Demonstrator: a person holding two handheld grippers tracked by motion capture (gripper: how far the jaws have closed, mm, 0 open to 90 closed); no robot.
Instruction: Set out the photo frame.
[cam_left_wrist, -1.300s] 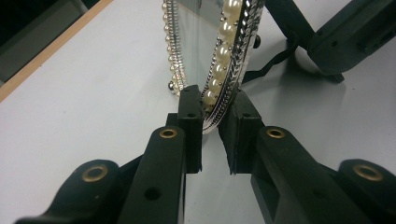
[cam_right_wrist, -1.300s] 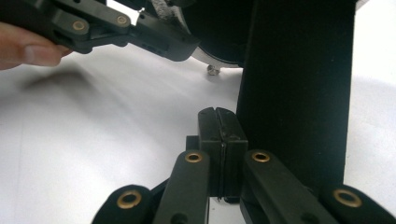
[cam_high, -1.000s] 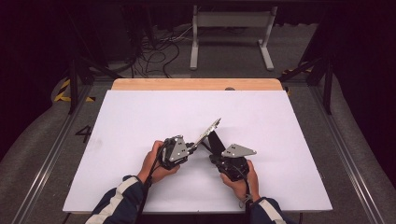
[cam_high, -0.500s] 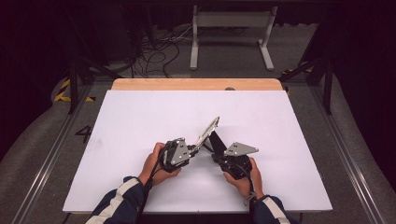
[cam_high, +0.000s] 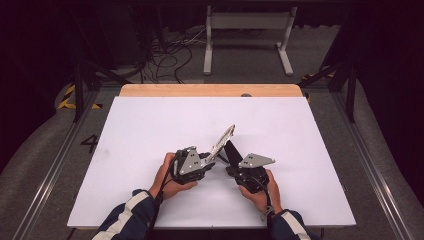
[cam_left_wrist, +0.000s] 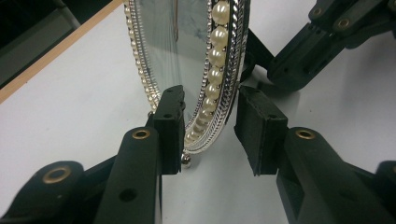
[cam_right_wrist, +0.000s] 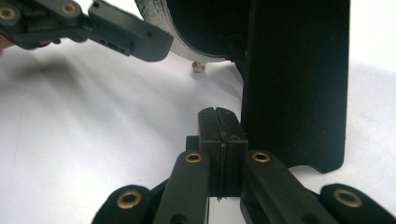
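While the mirror stands tilted on the white desk, the left tongs straddle its pearl-trimmed lower rim: jaws have just been opening, left pad at the rim, right pad clear of it. The right tongs are fully closed on nothing, just beside the mirror's black back stand.
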